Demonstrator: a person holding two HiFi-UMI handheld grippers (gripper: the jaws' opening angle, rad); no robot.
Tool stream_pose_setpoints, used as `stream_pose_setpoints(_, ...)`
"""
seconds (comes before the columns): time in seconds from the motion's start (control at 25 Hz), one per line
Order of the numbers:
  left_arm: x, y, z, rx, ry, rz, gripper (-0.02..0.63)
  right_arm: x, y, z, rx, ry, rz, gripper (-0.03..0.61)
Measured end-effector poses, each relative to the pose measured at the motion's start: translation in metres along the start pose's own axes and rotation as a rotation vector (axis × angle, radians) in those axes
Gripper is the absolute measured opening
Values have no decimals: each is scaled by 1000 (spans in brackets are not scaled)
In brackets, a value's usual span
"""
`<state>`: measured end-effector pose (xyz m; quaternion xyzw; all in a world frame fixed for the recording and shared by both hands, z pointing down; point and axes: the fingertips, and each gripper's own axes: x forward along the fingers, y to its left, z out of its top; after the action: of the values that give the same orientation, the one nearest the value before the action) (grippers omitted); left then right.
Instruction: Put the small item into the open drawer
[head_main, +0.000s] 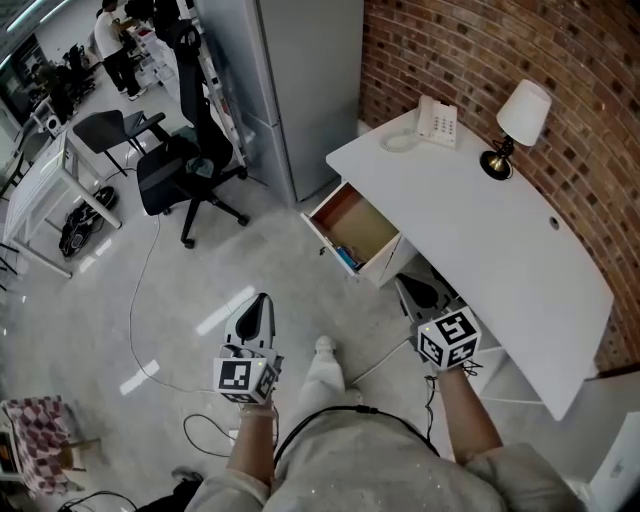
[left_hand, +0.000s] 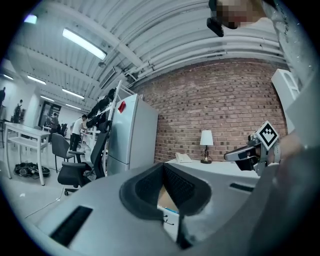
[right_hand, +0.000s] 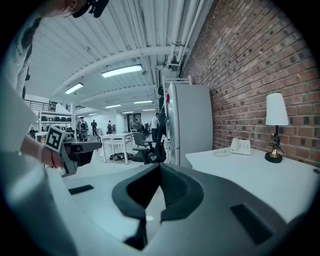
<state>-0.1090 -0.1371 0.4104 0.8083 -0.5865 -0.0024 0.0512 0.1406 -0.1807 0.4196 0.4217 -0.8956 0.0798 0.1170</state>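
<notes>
The open drawer (head_main: 352, 226) juts from the white desk (head_main: 480, 230), its wooden bottom showing. A small blue item (head_main: 346, 257) lies at the drawer's near front corner. My left gripper (head_main: 259, 308) hangs over the floor, short of the drawer and left of it, jaws shut and empty. In the left gripper view its tips (left_hand: 163, 166) meet, with the drawer (left_hand: 165, 201) showing behind them. My right gripper (head_main: 414, 290) is near the desk's front edge below the drawer, shut on nothing. Its tips (right_hand: 160, 166) touch in the right gripper view.
A white phone (head_main: 437, 121) and a small lamp (head_main: 517, 122) stand on the desk by the brick wall. A grey cabinet (head_main: 300, 80) stands left of the desk. A black office chair (head_main: 185, 170) and floor cables (head_main: 140, 330) lie to the left.
</notes>
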Motion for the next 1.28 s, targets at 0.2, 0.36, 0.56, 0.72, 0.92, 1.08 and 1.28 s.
stream_pose_setpoints(0.2, -13, 1, 11, 9, -33, 4, 5, -10, 7, 9, 7, -40, -6, 5)
stream_pose_setpoints(0.36, -24, 1, 17, 11, -51, 13, 5, -17, 12, 10, 26, -60, -7, 5)
stream_pose_setpoints(0.56, -36, 5, 26, 15, -72, 31, 5, -22, 20, 12, 36, -75, -1, 5)
stream_pose_setpoints(0.72, -43, 6, 32, 23, -83, 41, 5, -24, 26, 16, 34, -88, 9, 5)
stream_pose_setpoints(0.92, -49, 5, 33, 30, -89, 50, 5, -29, 26, 17, 31, -102, 11, 5)
stream_pose_setpoints(1.08, -49, 3, 36, 37, -92, 48, 5, -31, 26, 18, 33, -108, 13, 5)
stream_pose_setpoints(1.28, -45, 0, 39, 43, -90, 44, 5, -33, 22, 18, 46, -113, 13, 5)
